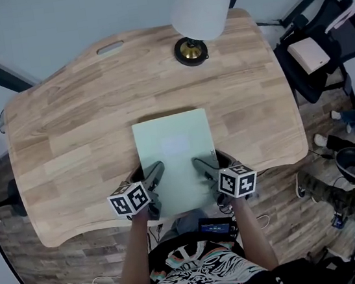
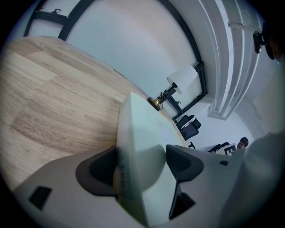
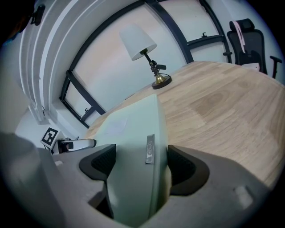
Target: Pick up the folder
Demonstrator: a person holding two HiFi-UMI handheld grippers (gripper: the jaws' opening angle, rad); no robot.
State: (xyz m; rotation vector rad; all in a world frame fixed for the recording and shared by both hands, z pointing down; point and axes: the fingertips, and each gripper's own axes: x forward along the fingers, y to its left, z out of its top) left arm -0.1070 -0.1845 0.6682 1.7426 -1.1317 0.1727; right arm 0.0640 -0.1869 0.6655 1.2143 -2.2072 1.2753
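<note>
A pale green folder (image 1: 175, 151) lies flat on the wooden desk (image 1: 65, 134), with its near edge at the desk's front. My left gripper (image 1: 154, 171) is at its near left corner and my right gripper (image 1: 202, 166) at its near right corner. In the left gripper view the folder's thick edge (image 2: 127, 147) stands between the jaws of the left gripper (image 2: 140, 167), against one pad, and a shadowed strip shows before the other. In the right gripper view the folder (image 3: 133, 129) fills the wide-spread jaws of the right gripper (image 3: 138, 162), and I see no pinch.
A table lamp with a white shade (image 1: 202, 6) and a brass base (image 1: 191, 51) stands at the desk's far edge. A black office chair (image 1: 321, 45) is to the right, off the desk. The person's torso is close behind the grippers.
</note>
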